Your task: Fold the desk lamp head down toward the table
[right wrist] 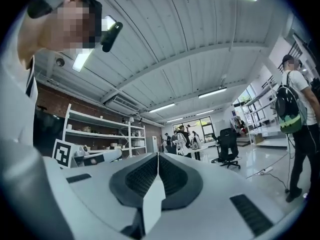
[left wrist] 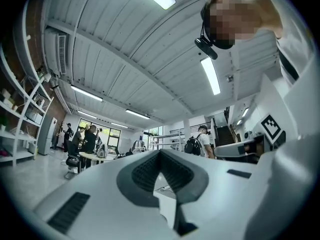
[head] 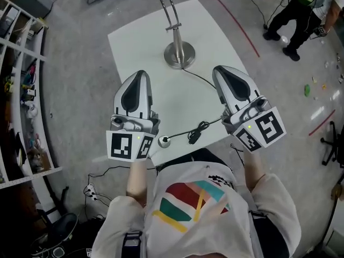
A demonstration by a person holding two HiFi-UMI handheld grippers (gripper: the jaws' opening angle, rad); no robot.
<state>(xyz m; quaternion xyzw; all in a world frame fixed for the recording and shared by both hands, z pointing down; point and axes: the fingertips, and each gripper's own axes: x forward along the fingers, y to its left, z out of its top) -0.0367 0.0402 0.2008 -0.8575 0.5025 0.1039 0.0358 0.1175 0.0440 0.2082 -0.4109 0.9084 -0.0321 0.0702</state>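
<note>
The desk lamp stands on the far half of the white table (head: 137,42): a round metal base (head: 179,54) with a thin chrome arm (head: 166,7) that runs out of the top of the head view, so the lamp head is hidden. A black cord (head: 207,85) leads from the base to an inline switch (head: 164,141) at the near edge. My left gripper (head: 141,75) hovers near and left of the base, shut and empty. My right gripper (head: 220,70), near and right of the base, is also shut and empty. The closed left gripper (left wrist: 160,152) and right gripper (right wrist: 158,155) point out into the room.
Open shelving (head: 21,90) lines the left side. A person (head: 301,7) stands beyond the table at the upper right, by a red floor line (head: 236,23). An office chair (head: 334,144) is at the right edge. Cables (head: 91,190) lie on the floor by my feet.
</note>
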